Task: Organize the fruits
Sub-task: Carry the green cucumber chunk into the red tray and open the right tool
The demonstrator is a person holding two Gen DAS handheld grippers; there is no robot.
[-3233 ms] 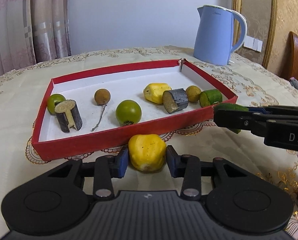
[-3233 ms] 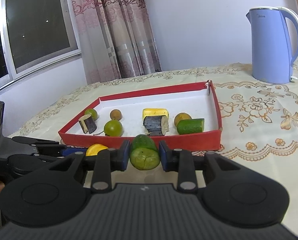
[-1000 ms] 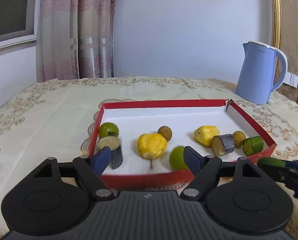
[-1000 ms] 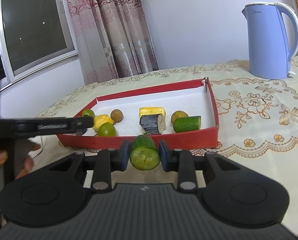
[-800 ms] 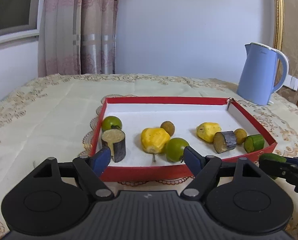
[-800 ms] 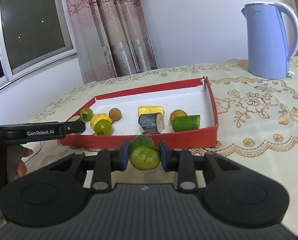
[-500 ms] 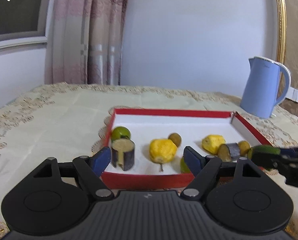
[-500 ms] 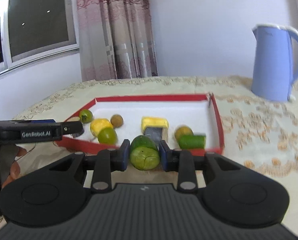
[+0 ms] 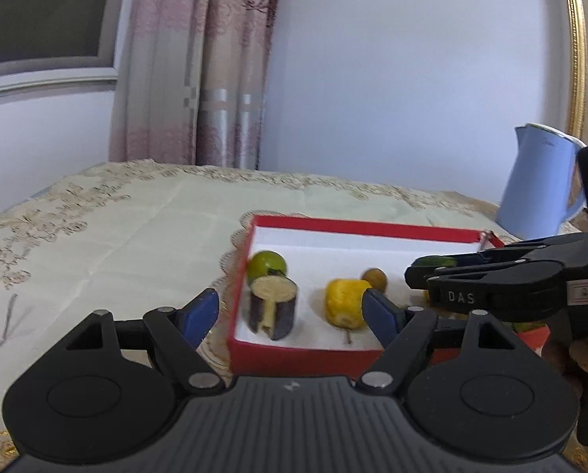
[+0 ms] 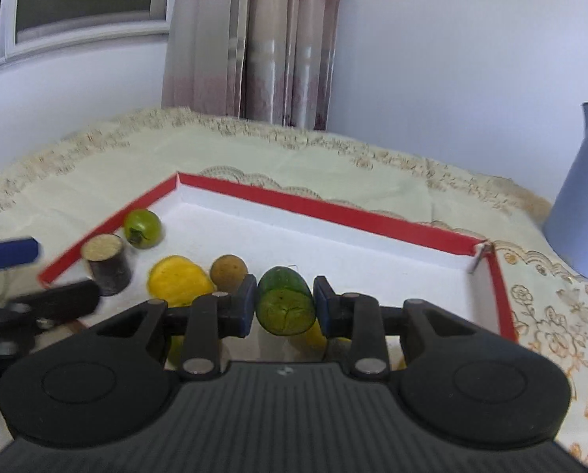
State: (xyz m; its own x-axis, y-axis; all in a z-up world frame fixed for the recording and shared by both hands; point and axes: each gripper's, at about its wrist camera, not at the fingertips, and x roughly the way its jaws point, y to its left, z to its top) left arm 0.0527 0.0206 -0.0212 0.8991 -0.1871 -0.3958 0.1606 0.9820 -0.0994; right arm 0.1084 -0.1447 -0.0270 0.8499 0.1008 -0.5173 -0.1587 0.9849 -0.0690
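Legible text, one item: "DAS" in pale capitals on the side of the black finger of the right gripper point(image 9: 432, 270), at about 3 o'clock in the left wrist view. A grey label just beyond it, toward the frame edge, bears marks too blurred to read. Right wrist view: no readable text.

Red tray point(image 10: 333, 213) with white inside. Dark green cucumber piece point(image 10: 284, 307) between blue pads point(image 10: 248, 303) of black right gripper point(image 10: 284, 309). Yellow fruit point(image 9: 343, 302), brown round fruit point(image 9: 374, 278), green round fruit point(image 9: 268, 263), purple eggplant chunk point(image 9: 273, 309) with pale top. Cream tablecloth point(image 9: 136, 228) with gold flower pattern. Light blue kettle point(image 9: 538, 181), pink patterned curtain point(image 9: 199, 63)
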